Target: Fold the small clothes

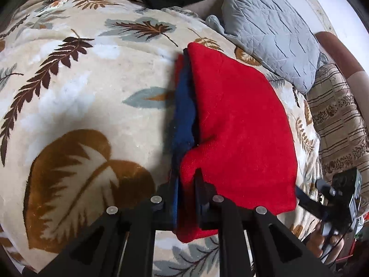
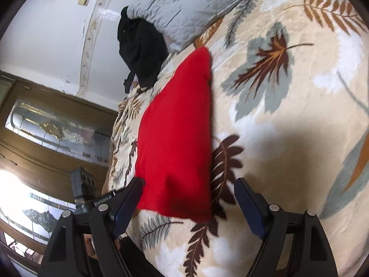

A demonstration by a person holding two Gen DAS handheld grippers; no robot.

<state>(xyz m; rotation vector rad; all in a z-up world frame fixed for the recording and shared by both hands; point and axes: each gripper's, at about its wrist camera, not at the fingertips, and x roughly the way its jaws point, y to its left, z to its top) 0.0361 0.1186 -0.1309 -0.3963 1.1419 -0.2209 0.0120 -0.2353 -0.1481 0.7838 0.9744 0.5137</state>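
The left gripper (image 1: 185,189) was clamped on the near corner of a red garment (image 1: 242,124), its fingers pinching a bundle of red and dark blue layers (image 1: 184,115) together, while the right gripper (image 2: 189,205) stood with its jaws spread wide, straddling the near edge of the same red cloth without touching it. The garment lay folded on the leaf-print fleece blanket (image 1: 80,92), toward its right side in the left wrist view, just short of the grey quilted pillow (image 1: 272,30). To do this fold well, the pinch probably had to keep every layer (the blue edge showed beside the red and looked ready to slip), and the corner would best be carried low and straight across so the far edge stayed square; the free gripper could pin the opposite side. The plush blanket looked soft and grippy, which should hold the cloth but could drag it into wrinkles. Beyond the bed there was a black garment (image 2: 140,53) heaped by the pillow, a white wall with a patterned border (image 2: 92,23), and wood panelling with decorated glass (image 2: 57,124).
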